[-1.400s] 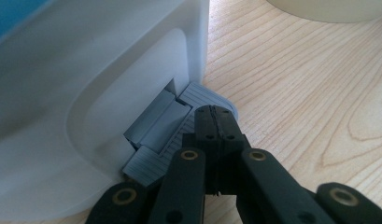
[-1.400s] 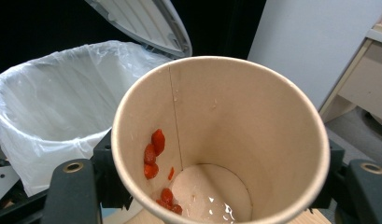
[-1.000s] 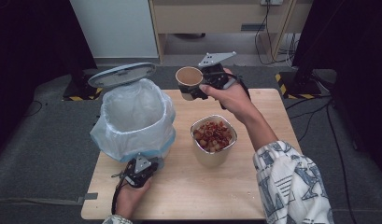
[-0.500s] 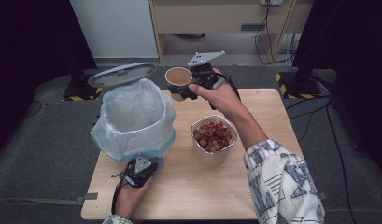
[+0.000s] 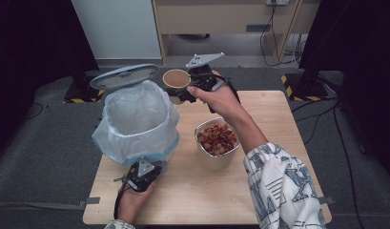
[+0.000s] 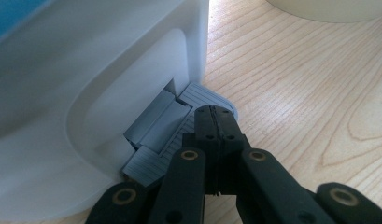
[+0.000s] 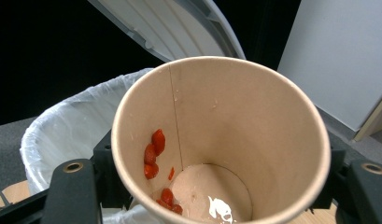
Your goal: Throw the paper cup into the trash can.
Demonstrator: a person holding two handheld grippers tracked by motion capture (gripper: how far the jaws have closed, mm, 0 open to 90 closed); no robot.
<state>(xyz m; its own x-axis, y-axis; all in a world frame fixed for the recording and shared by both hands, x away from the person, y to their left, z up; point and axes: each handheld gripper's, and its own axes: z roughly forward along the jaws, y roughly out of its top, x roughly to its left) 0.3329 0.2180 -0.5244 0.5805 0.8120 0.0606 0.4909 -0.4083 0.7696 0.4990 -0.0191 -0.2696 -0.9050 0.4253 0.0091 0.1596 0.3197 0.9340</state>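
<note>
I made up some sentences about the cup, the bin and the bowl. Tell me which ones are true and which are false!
1. The right gripper holds a brown paper cup. True.
2. The paper cup is full to the top with red pieces. False: only a few red bits cling inside, and its bottom is mostly bare.
3. The grey lid of the white pedal bin with a clear bag liner stands open. True.
4. The left gripper is wide open above the bin. False: its jaws are shut, resting on the bin's grey ribbed pedal.
5. The white bowl on the wooden table is empty. False: it holds red food pieces.
</note>
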